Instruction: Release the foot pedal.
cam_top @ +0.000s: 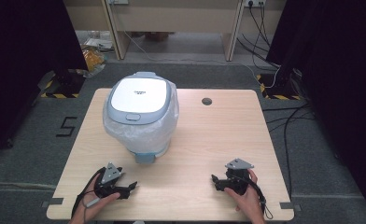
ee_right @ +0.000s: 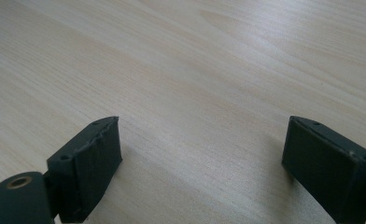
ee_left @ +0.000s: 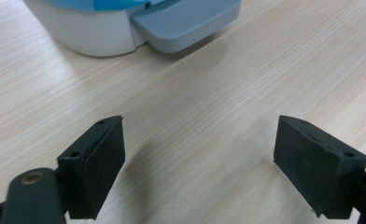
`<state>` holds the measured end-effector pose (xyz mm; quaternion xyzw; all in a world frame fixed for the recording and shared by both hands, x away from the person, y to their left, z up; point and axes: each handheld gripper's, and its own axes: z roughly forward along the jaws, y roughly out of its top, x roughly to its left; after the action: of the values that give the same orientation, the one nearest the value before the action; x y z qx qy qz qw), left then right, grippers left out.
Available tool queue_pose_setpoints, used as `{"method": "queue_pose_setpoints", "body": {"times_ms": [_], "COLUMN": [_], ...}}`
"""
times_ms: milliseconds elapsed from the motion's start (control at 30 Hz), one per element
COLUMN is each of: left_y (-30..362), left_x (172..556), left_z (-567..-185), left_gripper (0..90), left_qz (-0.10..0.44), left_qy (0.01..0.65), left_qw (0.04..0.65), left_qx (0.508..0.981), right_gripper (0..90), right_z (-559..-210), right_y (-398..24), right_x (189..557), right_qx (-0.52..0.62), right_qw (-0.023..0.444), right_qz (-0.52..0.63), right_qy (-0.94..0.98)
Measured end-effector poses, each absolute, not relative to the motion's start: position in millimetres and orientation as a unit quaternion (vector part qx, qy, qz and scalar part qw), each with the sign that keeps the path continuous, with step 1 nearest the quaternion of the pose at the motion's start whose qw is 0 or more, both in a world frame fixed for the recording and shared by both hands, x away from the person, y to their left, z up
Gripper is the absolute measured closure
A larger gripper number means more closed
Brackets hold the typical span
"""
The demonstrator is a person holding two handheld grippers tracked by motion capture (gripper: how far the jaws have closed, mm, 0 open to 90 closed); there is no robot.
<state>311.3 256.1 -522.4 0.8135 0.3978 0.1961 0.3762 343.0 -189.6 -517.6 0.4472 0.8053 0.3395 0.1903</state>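
Observation:
A white pedal bin (cam_top: 140, 112) with a grey-rimmed lid and a clear plastic liner stands on the left half of the wooden table (cam_top: 209, 140). Its grey foot pedal (cam_top: 144, 157) points toward the front edge; in the left gripper view the pedal (ee_left: 186, 23) and the bin's white base (ee_left: 92, 32) lie just beyond the jaws. My left gripper (cam_top: 130, 189) rests low at the front left, open, with bare table between its jaws. My right gripper (cam_top: 214, 181) rests at the front right, open over bare wood (ee_right: 200, 93).
A round cable hole (cam_top: 207, 101) sits in the table's far middle. Beyond the table are a wooden desk frame (cam_top: 172, 23), cables on the floor at right (cam_top: 284, 116) and black curtains on both sides. Grey carpet surrounds the table.

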Motion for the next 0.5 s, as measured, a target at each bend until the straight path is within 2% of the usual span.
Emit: {"method": "queue_pose_setpoints", "body": {"times_ms": [500], "left_y": [275], "left_x": [287], "left_z": [-525], "left_gripper": [14.5], "left_qz": [0.174], "left_qy": [0.41], "left_qw": [0.37], "left_qx": [0.815], "right_gripper": [11.6], "right_z": [-518], "right_y": [-190], "right_x": [344], "right_qx": [0.444], "right_qw": [0.192], "right_qz": [0.339], "right_qy": [0.807]}}
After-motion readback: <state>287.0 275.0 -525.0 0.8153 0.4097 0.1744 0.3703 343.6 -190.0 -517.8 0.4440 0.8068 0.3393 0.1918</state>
